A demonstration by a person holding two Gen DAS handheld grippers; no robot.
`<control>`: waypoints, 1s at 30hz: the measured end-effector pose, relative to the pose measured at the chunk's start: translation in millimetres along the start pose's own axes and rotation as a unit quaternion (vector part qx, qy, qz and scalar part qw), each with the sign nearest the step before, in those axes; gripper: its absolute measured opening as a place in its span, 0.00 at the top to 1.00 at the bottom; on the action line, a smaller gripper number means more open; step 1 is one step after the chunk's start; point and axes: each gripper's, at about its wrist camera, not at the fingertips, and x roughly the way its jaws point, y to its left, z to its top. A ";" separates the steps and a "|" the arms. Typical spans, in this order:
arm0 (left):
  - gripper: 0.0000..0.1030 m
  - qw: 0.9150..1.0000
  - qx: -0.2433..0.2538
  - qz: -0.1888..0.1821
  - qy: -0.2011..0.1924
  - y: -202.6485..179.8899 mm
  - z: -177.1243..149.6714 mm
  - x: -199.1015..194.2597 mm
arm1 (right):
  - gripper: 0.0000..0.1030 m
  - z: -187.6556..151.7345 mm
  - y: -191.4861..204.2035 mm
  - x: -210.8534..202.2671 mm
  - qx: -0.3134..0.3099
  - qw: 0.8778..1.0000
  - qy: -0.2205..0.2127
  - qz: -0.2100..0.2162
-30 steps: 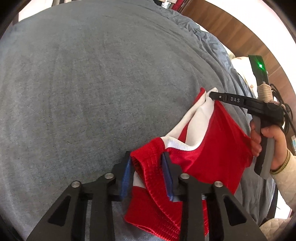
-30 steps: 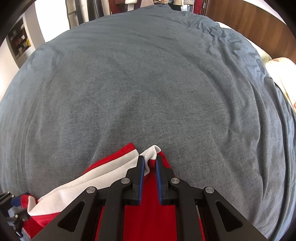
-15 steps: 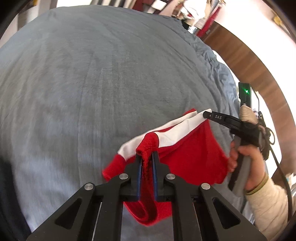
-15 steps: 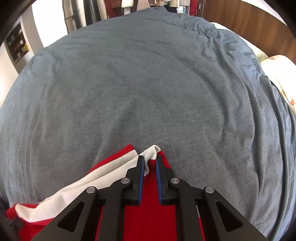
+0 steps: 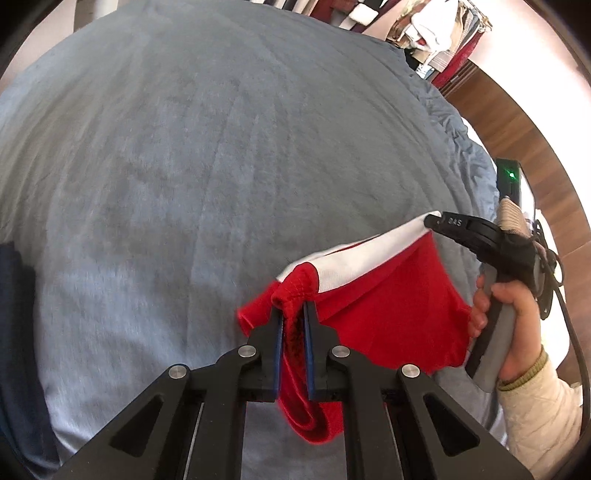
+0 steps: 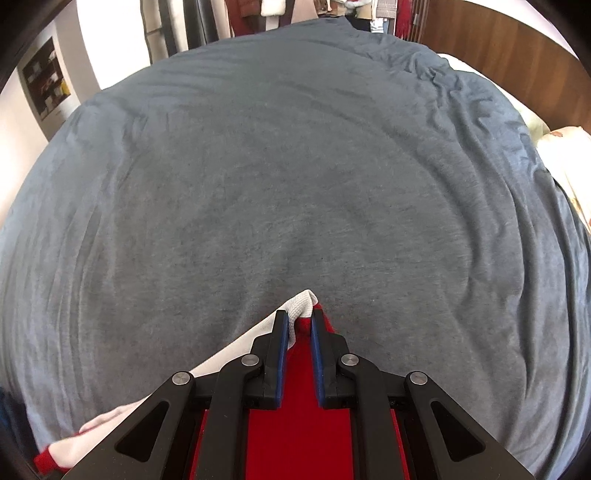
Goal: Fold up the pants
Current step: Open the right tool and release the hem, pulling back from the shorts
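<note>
The pants are red shorts (image 5: 391, 310) with a white side stripe (image 5: 362, 258), held up above a grey-blue bedspread (image 5: 184, 166). My left gripper (image 5: 293, 314) is shut on a bunched red corner of the shorts. My right gripper (image 6: 299, 321) is shut on the far corner at the white stripe's end; it also shows in the left wrist view (image 5: 432, 221), held in a hand at right. In the right wrist view the shorts (image 6: 299, 424) hang below the fingers, and the stripe (image 6: 229, 354) runs down-left.
The bedspread (image 6: 295, 166) fills both views. A wooden headboard (image 5: 517, 122) and pillows (image 6: 565, 158) lie at the right. Hanging clothes (image 6: 258, 14) stand beyond the bed's far end. A dark blue garment (image 5: 14, 332) lies at the left edge.
My left gripper closed on the red corner and lifted. The shorts now stretch taut between both grippers, off the bed. The right gripper kept its hold.
</note>
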 end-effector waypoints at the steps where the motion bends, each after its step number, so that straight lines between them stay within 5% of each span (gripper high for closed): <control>1: 0.90 1.000 0.004 0.002 -0.001 0.1 1.8 3.3 | 0.88 -0.6 -0.2 1.7 0.002 1.000 0.001 -0.001; 13: 0.81 1.000 -0.004 0.011 0.013 10.4 3.4 25.0 | 0.87 0.0 -1.5 17.0 -0.001 1.000 0.007 -0.024; 15: 0.68 1.000 -0.001 0.024 0.009 10.6 5.0 22.1 | 0.80 -0.4 -3.0 15.5 0.002 1.000 0.006 -0.025; 17: 0.56 0.999 0.004 0.042 -0.002 10.9 5.1 15.2 | 0.62 -1.7 -5.7 11.0 0.000 0.999 0.002 -0.042; 23: 0.46 0.997 0.047 0.062 -0.031 -1.2 4.6 -14.7 | 0.60 -13.2 -15.7 -25.8 -0.016 0.997 -0.028 -0.070; 30: 0.45 0.995 0.078 0.057 -0.022 -23.1 -20.9 -39.6 | 0.52 -38.4 -40.4 -74.0 0.000 0.998 -0.042 -0.042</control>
